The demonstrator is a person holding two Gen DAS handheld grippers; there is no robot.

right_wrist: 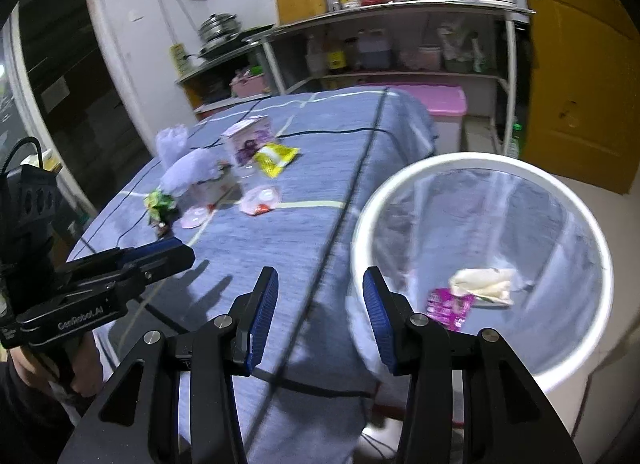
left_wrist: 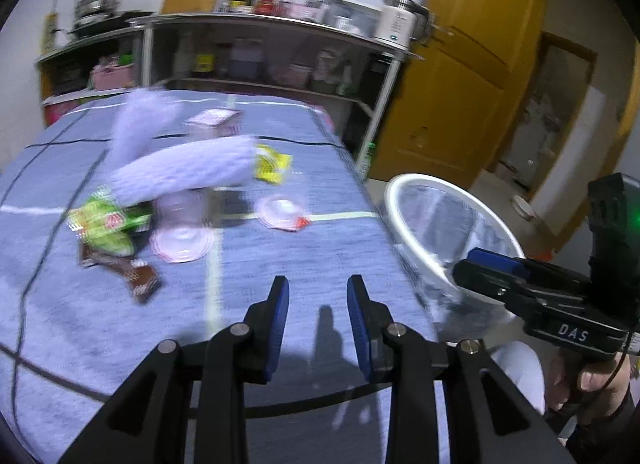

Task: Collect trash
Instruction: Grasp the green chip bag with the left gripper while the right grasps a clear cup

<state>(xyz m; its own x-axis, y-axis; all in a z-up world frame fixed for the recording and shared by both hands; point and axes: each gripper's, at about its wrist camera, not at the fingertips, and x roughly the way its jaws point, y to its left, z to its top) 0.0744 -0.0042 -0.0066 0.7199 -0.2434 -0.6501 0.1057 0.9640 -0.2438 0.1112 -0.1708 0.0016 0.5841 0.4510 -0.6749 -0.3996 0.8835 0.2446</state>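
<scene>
left gripper point(left_wrist: 318, 320) and right gripper point(right_wrist: 320, 314) both spread, holding nothing, above the near table point(left_wrist: 280, 264) edge. wrappers point(left_wrist: 106, 225), lids point(left_wrist: 280, 211) and a yellow packet point(left_wrist: 272, 163) lie mid-table; bin point(right_wrist: 480, 167) beside it holds two scraps point(right_wrist: 482, 286).

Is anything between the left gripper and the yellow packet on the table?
Nothing visible blocks it. The left gripper is open over bare cloth, and the yellow packet lies ahead, slightly left of centre. A round pink lid lies on the cloth just before the packet, flat and low.
</scene>
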